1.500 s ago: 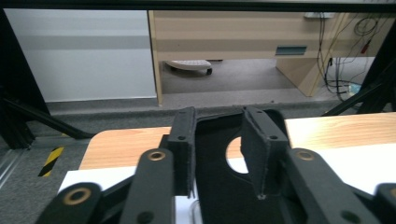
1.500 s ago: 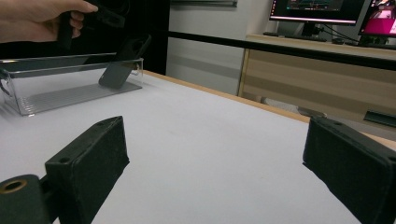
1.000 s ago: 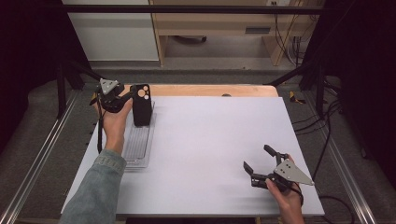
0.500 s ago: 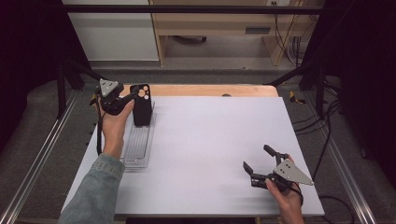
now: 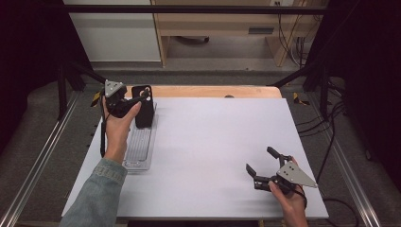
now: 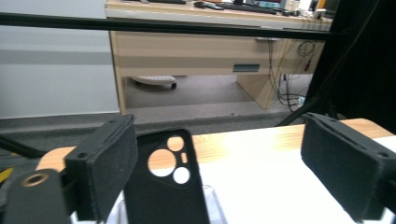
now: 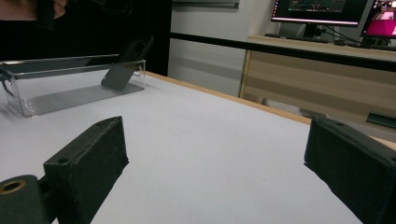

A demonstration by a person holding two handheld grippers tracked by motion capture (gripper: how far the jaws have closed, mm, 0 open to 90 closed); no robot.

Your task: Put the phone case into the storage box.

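Observation:
A black phone case with round camera cutouts stands on end in a clear plastic tray at the table's left side. My left gripper is at the case's top. Its jaws have just been opening and now stand wide apart. In the left gripper view the case rises between the jaws, close beside the left pad and far from the right pad. My right gripper rests open near the front right corner, nothing between its jaws. From there the case leans against the tray's end.
A white sheet covers the table, with a wooden strip bare at the far edge. Black frame bars run around the table. A desk and cables stand beyond it.
The left gripper's jaws have spread apart from the phone case, which stays standing in the tray. The right hand and gripper have not moved.

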